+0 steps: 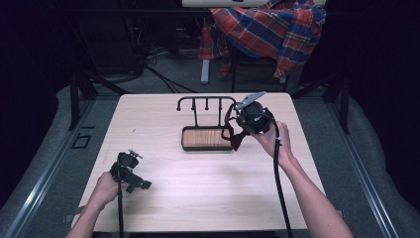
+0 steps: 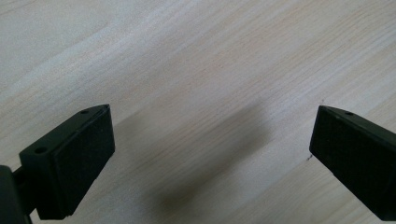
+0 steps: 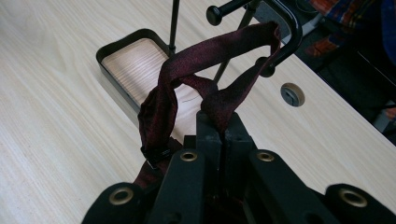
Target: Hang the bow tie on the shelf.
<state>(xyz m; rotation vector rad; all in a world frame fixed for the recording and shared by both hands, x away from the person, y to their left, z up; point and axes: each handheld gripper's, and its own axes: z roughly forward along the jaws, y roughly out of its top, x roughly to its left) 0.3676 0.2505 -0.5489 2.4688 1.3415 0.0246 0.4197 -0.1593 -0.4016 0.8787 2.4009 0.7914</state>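
A dark red necktie (image 3: 201,70) is looped over the curved end hook of a black rack (image 3: 285,28) that rises from a tray (image 3: 133,65) with a wooden floor. My right gripper (image 3: 219,123) is shut on the tie, just below the hook, and one end of the tie hangs down beside its jaws. From above, the same gripper (image 1: 242,130) sits at the rack's (image 1: 205,101) right end with the tie (image 1: 232,133) dangling over the tray's (image 1: 207,147) corner. My left gripper (image 1: 141,184) rests low at the table's front left, open, with bare wood between its pads (image 2: 84,163).
The pale wooden table (image 1: 198,193) has a round cable hole (image 3: 292,94) near the rack. Behind the table stands a chair draped with a red and blue plaid shirt (image 1: 267,29). Cables trail from both grippers toward the front edge.
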